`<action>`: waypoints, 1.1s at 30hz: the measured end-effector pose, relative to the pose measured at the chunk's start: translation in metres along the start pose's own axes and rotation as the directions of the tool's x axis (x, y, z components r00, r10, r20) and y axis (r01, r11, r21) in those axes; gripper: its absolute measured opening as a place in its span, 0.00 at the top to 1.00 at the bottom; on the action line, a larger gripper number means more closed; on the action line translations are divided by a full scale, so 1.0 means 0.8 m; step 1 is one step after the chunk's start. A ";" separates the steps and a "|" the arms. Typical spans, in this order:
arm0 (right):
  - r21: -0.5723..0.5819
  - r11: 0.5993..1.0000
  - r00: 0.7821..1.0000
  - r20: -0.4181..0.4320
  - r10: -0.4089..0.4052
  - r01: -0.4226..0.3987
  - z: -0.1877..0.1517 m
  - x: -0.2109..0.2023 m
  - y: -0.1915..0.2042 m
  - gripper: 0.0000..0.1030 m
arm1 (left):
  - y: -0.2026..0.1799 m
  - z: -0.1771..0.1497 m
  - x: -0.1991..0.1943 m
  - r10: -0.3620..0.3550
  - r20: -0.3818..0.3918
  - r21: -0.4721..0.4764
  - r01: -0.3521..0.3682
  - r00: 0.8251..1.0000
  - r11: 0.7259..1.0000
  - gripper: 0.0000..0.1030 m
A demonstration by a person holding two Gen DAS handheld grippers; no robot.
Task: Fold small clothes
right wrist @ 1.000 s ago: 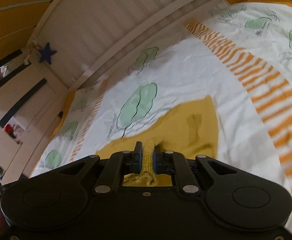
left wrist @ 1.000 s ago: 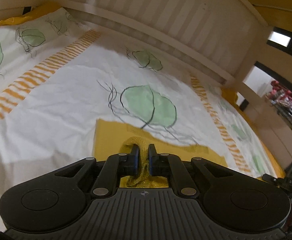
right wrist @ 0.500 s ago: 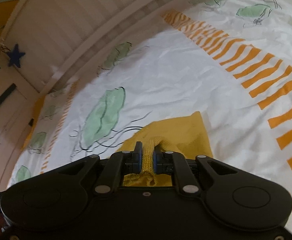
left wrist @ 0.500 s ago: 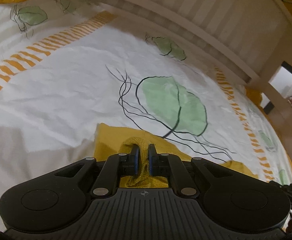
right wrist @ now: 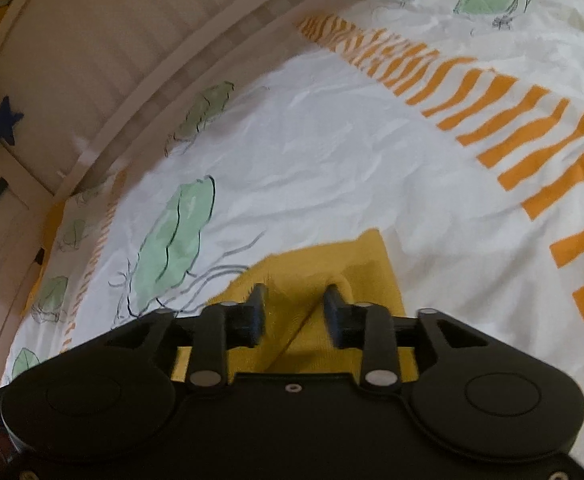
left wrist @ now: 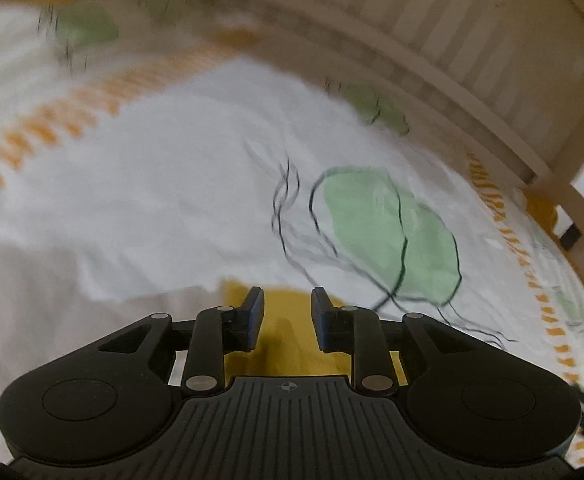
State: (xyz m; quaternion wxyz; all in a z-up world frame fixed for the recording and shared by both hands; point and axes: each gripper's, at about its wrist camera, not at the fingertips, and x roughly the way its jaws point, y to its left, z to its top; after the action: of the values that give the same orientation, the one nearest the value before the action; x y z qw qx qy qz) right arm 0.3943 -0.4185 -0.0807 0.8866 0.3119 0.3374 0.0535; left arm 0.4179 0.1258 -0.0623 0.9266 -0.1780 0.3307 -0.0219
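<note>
Yellow knit garment, creased, flat beneath parted left gripper and right gripper

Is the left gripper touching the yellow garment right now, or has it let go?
Cannot tell. In the left wrist view the left gripper is open, with the yellow garment flat between its fingers, but blur and the steep angle hide whether the fingertips rest on the cloth.

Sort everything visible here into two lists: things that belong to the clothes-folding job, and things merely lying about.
Belongs to the job:
yellow garment
left gripper, jaws open
right gripper, jaws open

Just there:
leaf-print bedsheet
slatted bed rail
blue star
</note>
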 end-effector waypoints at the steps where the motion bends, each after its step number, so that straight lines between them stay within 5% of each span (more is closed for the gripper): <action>1: -0.008 1.000 1.000 0.023 -0.006 0.006 0.003 -0.004 0.000 0.35 | -0.002 0.002 -0.006 0.009 0.013 0.025 -0.009 1.000 1.000 0.69; 8: -0.210 0.977 0.997 0.065 -0.031 0.044 -0.008 -0.043 0.028 0.35 | -0.039 -0.031 -0.061 0.011 0.028 0.298 -0.019 1.000 0.954 0.68; 15: -0.570 0.818 0.995 -0.014 -0.097 0.072 -0.086 -0.046 0.088 0.40 | -0.067 -0.109 -0.067 -0.005 -0.113 0.473 0.058 0.994 0.879 0.68; 24: -0.673 0.737 0.982 -0.091 -0.167 0.063 -0.112 0.006 0.113 0.41 | -0.070 -0.093 -0.010 0.033 -0.185 0.440 0.053 0.982 0.896 0.68; 33: -0.600 0.793 0.979 -0.073 -0.192 0.110 -0.053 0.058 0.121 0.41 | -0.073 -0.036 0.049 0.048 -0.184 0.331 0.016 0.982 0.944 0.68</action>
State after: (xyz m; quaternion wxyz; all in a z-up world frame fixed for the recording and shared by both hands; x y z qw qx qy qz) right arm 0.4145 -0.3051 -0.0745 0.9169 -0.0125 0.3847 0.1052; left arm 0.4350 0.0555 -0.0868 0.9077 -0.0143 0.4103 -0.0865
